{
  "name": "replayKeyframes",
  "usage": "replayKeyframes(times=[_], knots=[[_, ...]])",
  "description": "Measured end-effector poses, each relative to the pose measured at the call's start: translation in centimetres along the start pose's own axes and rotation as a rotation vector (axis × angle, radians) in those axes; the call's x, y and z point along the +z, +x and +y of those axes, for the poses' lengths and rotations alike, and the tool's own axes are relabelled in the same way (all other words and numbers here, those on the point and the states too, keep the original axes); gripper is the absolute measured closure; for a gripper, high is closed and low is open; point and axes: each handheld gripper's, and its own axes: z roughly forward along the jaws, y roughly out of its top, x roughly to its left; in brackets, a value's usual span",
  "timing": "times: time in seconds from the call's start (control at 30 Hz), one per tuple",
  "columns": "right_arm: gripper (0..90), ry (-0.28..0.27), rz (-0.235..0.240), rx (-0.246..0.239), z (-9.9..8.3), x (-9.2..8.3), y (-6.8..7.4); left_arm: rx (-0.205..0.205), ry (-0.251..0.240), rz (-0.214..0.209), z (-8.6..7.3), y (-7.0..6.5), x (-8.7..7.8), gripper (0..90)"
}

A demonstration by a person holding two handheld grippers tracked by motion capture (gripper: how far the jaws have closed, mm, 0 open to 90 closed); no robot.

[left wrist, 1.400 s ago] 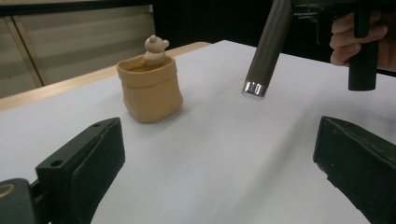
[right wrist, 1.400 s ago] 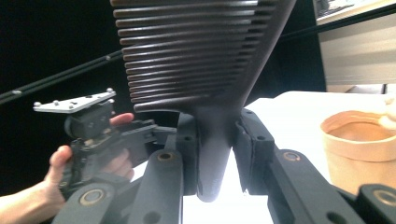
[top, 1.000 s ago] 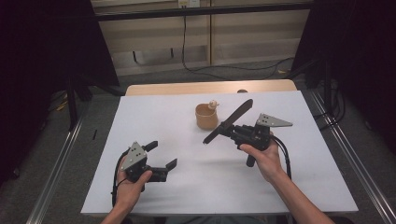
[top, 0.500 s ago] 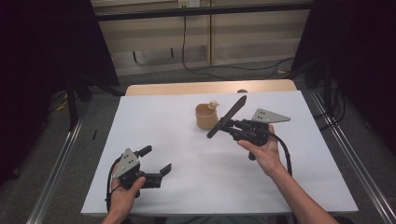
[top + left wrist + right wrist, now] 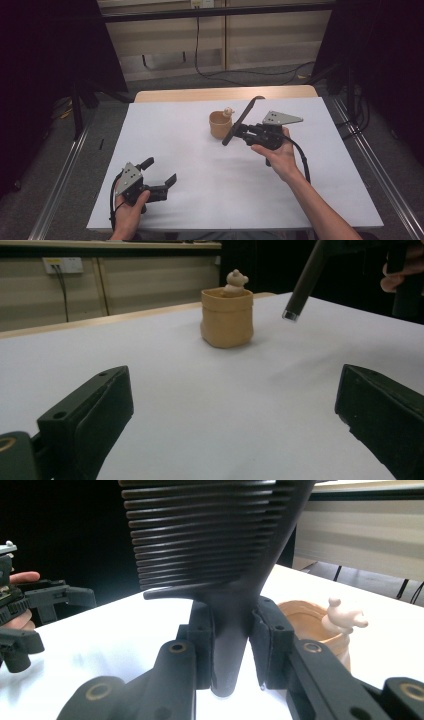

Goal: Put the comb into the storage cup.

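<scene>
A dim room with pale wall panels and a trailing cable lies behind a white surface (image 5: 190,150) that sits on a wooden tabletop. Near the far middle of that surface stands a small tan cup (image 5: 220,124) with soft, slightly slumped sides, and a little pale figure (image 5: 228,111) pokes up above its rim.

The right tool (image 5: 242,132) pinches a black comb (image 5: 243,120) by its narrow handle; in the right gripper view the pads (image 5: 266,640) press on both sides of the handle while the rows of teeth fan out above. The comb is long, dark and matt, with fine, evenly spaced teeth and a rounded handle end. In the high view it slants in the air just beside the cup, one end low towards the surface, the other raised past the cup's rim.

The left tool (image 5: 160,176) hovers near the front left edge, well apart from the cup, its jaws spread wide with nothing between them.

The step in hand looks like carrying the comb to the cup. The next move probably calls for tilting the comb nearer to upright and lowering one end inside the rim, clear of the figure, without tipping the soft cup.
</scene>
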Motion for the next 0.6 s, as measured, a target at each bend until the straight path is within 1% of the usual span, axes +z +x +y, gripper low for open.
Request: replayKeyframes(times=[0.03,0.07,0.13,0.17,0.2,0.37,0.43,0.5,0.53,0.6], knots=[[72.1,-0.003,-0.002,0.001,-0.1,0.1,-0.1,0.002,-0.004,0.009,0.0,0.2,-0.1,2.3],[72.1,-0.011,0.000,0.006,-0.1,0.2,-0.2,-0.010,-0.011,0.016,-0.1,0.3,-0.2,2.3],[72.1,-0.021,-0.003,0.017,-0.2,0.4,-0.4,-0.020,-0.014,0.022,-0.1,0.5,-0.3,2.3],[72.1,-0.026,-0.006,0.017,-0.1,0.5,-0.5,-0.016,-0.014,0.023,-0.2,0.6,-0.4,2.3],[72.1,-0.033,-0.007,0.021,-0.1,0.6,-0.7,-0.024,-0.021,0.023,-0.2,0.6,-0.4,2.3],[72.1,-0.054,-0.018,0.025,0.5,0.9,-1.2,-0.025,-0.020,0.012,-0.2,0.7,-0.5,2.3],[72.1,-0.063,-0.021,0.026,0.8,1.0,-1.3,-0.021,-0.021,0.018,-0.2,0.7,-0.6,2.3],[72.1,-0.071,-0.026,0.025,1.0,1.1,-1.5,-0.027,-0.023,0.021,-0.3,0.7,-0.6,2.3],[72.1,-0.074,-0.028,0.025,1.1,1.1,-1.6,-0.022,-0.022,0.025,-0.3,0.8,-0.7,2.3],[72.1,-0.080,-0.030,0.024,1.3,1.2,-1.8,-0.025,-0.029,0.033,-0.3,0.8,-0.7,2.4]])
